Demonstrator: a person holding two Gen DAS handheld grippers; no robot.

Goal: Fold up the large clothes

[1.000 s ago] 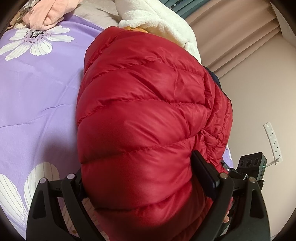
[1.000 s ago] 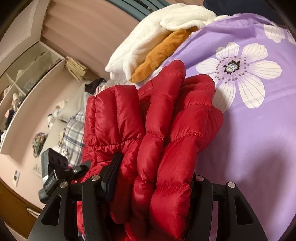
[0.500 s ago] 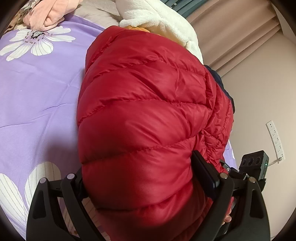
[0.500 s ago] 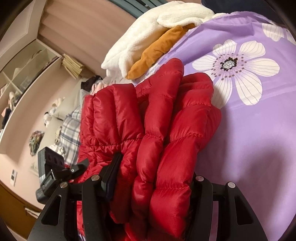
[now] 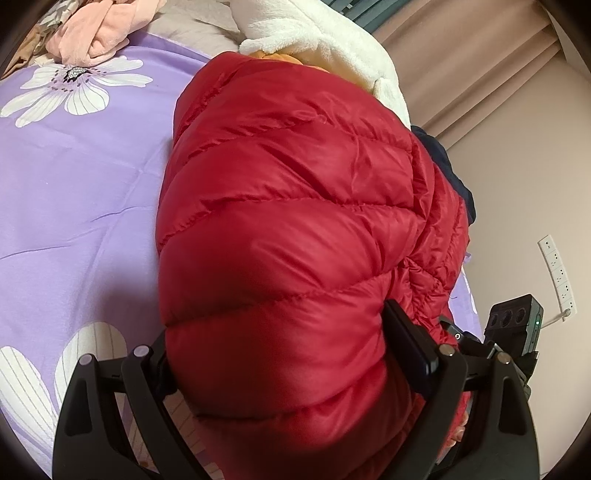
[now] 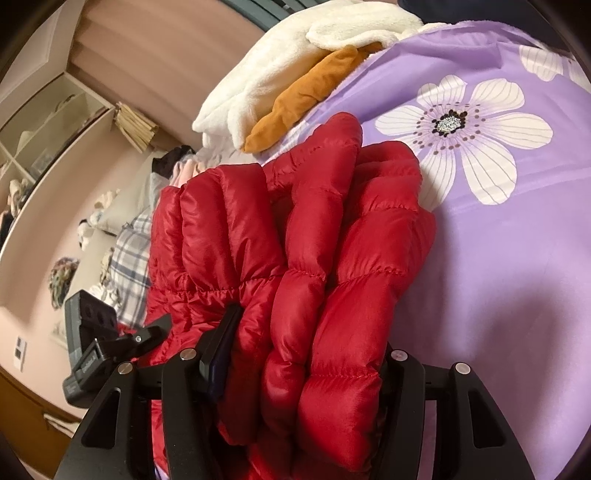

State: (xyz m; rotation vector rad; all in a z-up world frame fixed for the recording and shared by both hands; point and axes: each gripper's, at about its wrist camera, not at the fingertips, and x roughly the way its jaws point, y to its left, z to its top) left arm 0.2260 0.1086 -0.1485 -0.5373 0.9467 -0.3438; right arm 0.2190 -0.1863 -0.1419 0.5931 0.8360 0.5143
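Left wrist view is showing the left gripper [image 5: 280, 354] clamping wide around a thick bundle of the red jacket [image 5: 295, 229], its fingers [image 5: 406, 343] pressing into the puffy quilting from both sides. Right wrist view is showing the right gripper [image 6: 306, 354] doing the same at the other end, its fingers [image 6: 221, 347] squeezing several stacked layers of the jacket [image 6: 317, 258]. Both grips are standing partly spread because the padded layers are filling the gap between the fingers; the hold looks meant to keep the folded stack from springing apart. The jacket is sitting over the purple flowered bed sheet [image 5: 81, 192], its far end near a white fleece [image 5: 325, 40] with an orange garment [image 6: 306, 99] tucked under it. A pink cloth [image 5: 92, 33] is lying at the far left of the bed. Judging from the compact bundle, the folding seems nearly done, and the two-ended hold is probably for carrying or setting the jacket down squarely. Slippery, springy fabric like this could bulge out or unfold once pressure is eased.
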